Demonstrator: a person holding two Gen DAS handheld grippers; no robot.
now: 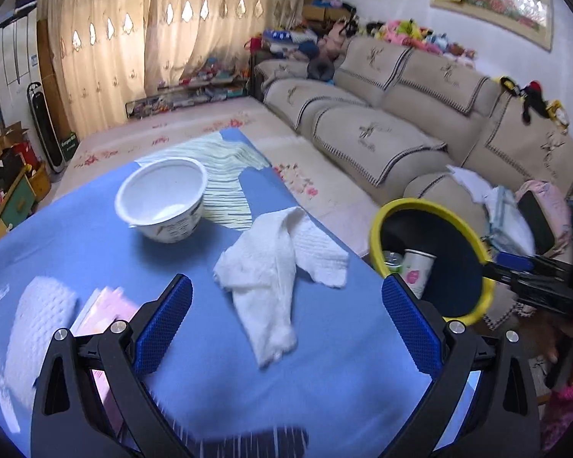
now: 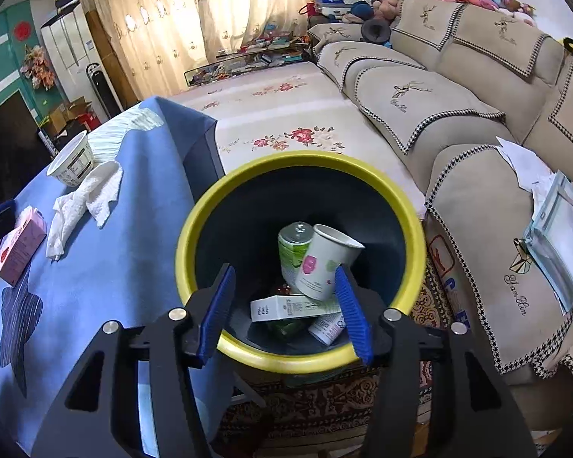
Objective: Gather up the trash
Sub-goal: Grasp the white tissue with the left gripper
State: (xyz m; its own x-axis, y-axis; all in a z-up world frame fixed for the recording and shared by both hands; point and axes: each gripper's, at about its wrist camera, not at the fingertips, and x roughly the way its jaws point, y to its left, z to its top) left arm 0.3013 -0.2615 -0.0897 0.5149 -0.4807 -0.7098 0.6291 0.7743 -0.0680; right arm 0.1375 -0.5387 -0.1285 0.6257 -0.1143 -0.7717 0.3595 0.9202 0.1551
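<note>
A crumpled white paper towel (image 1: 275, 278) lies on the blue tablecloth (image 1: 95, 244), just ahead of my open, empty left gripper (image 1: 286, 305). A white paper bowl (image 1: 162, 200) stands further back on the left. A pink box (image 1: 107, 305) lies by the left finger. A yellow-rimmed dark bin (image 2: 301, 263) stands beside the table; it holds a paper cup (image 2: 324, 263), a green can (image 2: 292, 244) and a small carton (image 2: 286, 305). My right gripper (image 2: 286, 305) is open and empty over the bin's mouth. The towel (image 2: 82, 202), bowl (image 2: 72, 162) and pink box (image 2: 19, 246) also show in the right wrist view.
A beige sofa (image 1: 420, 114) runs along the right, with papers (image 2: 554, 221) on its armrest. A floral-covered low surface (image 2: 286, 122) lies beyond the table. A white ribbed roll (image 1: 38, 328) sits at the table's left. The bin (image 1: 428, 259) and the right gripper (image 1: 534, 278) show in the left wrist view.
</note>
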